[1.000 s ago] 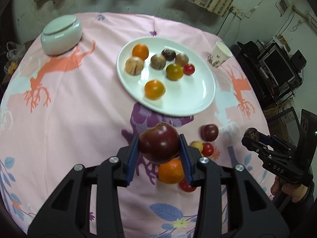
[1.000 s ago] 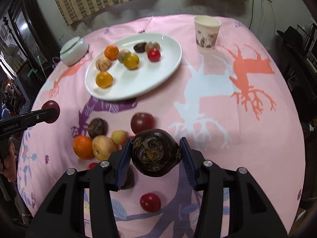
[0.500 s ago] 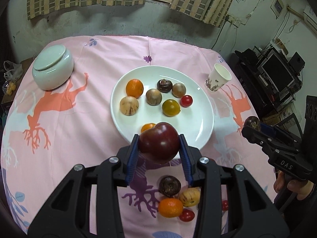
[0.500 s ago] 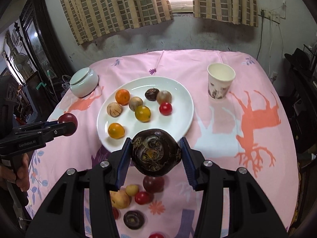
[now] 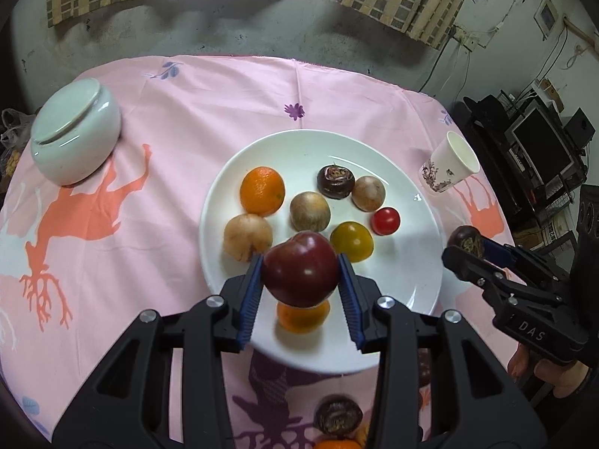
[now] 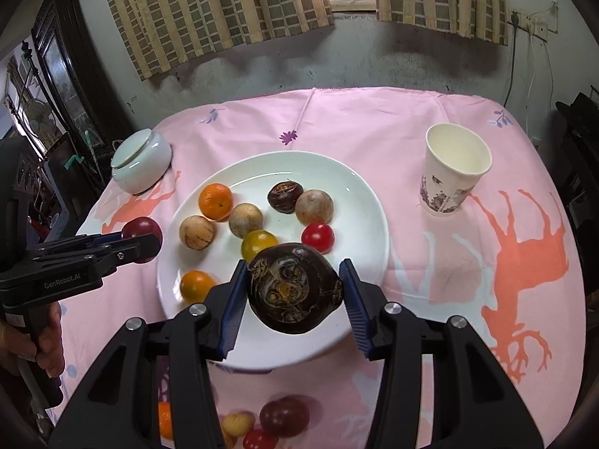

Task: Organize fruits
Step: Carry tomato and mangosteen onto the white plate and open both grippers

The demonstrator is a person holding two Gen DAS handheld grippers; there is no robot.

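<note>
The left gripper [image 5: 299, 275] is clamped on a dark red plum [image 5: 299, 269], with both blue pads pressed against the fruit's sides. The plum hangs above the 6 o'clock edge of the white plate [image 5: 423, 280]. The right gripper [image 6: 294, 292] is clamped on a dark brown, rough-skinned round fruit [image 6: 294, 288], which hangs above the plate at about 5 o'clock in the right wrist view. The plate rests on a pink tablecloth [image 5: 168, 112] printed with deer. On the plate lie seven fruits: a mandarin [image 5: 262, 191] at 10 o'clock, a tan fruit [image 5: 248, 237] at 9 o'clock, a second tan fruit [image 5: 310, 211] at the centre, a dark brown fruit [image 5: 336, 181] at 12 o'clock, a third tan fruit [image 5: 368, 193] just beside it, a red cherry tomato [image 5: 385, 220] at 3 o'clock, a yellow tomato [image 5: 352, 241] near the centre, and an orange fruit [image 5: 303, 316] at 6 o'clock, partly hidden under the plum. A pale green lidded jar [image 5: 71, 134] stands well apart at 10 o'clock of the plate. A paper cup [image 5: 449, 166] stands at 2 o'clock. Several loose fruits [image 6: 279, 417] lie on the cloth at 6 o'clock, off the plate.
</note>
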